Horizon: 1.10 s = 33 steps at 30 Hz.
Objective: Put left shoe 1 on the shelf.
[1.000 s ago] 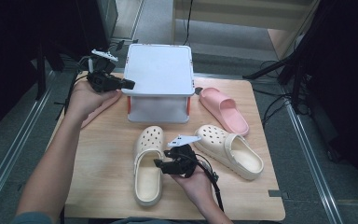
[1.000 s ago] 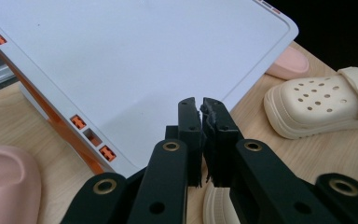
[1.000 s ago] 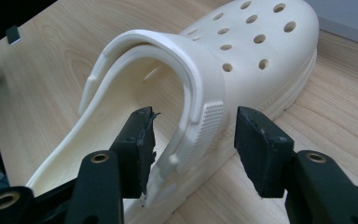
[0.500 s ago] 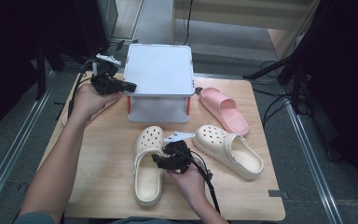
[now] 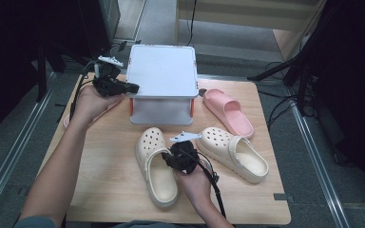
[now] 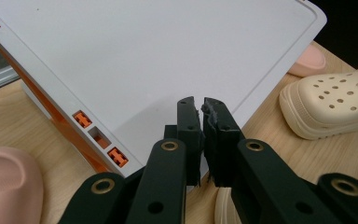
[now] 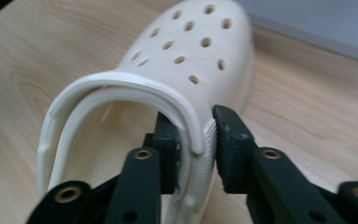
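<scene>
- Two cream clogs are seen on the wooden counter (image 5: 109, 156), in front of a white box (image 5: 163, 78) with orange clips.
- One cream clog (image 5: 156, 165), the one nearer the counter's left side, is pinched at its side wall by the right tool (image 5: 178, 156); in the right gripper view the rim (image 7: 186, 116) is caught between the two black jaws, one inside the shoe and one outside.
- Its perforated toe is pointed toward the box.
- The second cream clog (image 5: 235, 152) is laid just to the right, at an angle, apart from the first.
- A pink slide (image 5: 228, 111) is set beyond it, beside the box's right side.
- The left tool (image 5: 132, 87) is held at the left edge of the box lid; in the left gripper view its jaws are pressed together with nothing between them, over the white lid (image 6: 168, 56).
- Another pink shoe (image 6: 9, 182) is seen at the lower left of the left gripper view, on the counter beside the box.
</scene>
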Tool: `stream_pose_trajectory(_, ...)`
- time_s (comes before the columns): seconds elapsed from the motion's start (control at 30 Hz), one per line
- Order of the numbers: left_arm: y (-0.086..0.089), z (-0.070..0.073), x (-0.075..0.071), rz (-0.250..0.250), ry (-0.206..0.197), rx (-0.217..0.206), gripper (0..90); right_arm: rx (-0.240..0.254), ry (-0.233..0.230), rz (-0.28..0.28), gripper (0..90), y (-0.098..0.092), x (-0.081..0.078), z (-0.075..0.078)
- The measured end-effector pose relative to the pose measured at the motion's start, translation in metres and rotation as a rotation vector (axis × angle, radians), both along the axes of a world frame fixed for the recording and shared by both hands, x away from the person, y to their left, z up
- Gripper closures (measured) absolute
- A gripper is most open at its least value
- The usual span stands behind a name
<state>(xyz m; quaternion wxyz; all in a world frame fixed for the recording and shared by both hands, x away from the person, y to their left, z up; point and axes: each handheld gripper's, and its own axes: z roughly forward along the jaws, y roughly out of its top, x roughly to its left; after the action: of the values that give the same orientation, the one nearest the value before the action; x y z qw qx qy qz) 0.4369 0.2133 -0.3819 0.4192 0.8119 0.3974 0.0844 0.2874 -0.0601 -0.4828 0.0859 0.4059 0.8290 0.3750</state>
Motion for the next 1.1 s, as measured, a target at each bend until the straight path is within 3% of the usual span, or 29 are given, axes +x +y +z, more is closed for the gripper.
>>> stream_pose_trajectory(0.13,0.000,0.000,0.000,0.001,-0.001,0.002,84.9,-0.007,-0.011,-0.001,76.5,0.002,0.005,0.003)
stream_pose_trajectory(0.33,0.000,0.000,-0.001,0.001,-0.002,0.005,84.9,0.066,0.002,-0.043,76.9,0.006,0.025,0.013)
stream_pose_trajectory(0.53,0.000,-0.001,-0.001,0.004,-0.005,0.001,85.7,0.054,-0.034,-0.079,76.7,0.024,0.064,0.021)
stream_pose_trajectory(0.57,0.000,-0.001,-0.001,0.004,-0.006,0.000,85.7,0.054,-0.034,-0.079,76.7,0.024,0.064,0.021)
stream_pose_trajectory(0.7,0.000,-0.001,-0.001,0.003,-0.008,-0.001,85.8,0.030,-0.052,-0.134,76.6,0.036,0.088,0.023)
stream_pose_trajectory(0.9,0.001,-0.001,-0.001,-0.001,-0.008,-0.004,85.8,0.041,-0.055,-0.197,76.4,0.046,0.105,0.019)
stream_pose_trajectory(1.1,0.001,-0.002,0.000,-0.001,-0.007,-0.007,85.8,0.043,-0.066,-0.243,76.2,0.054,0.109,0.013)
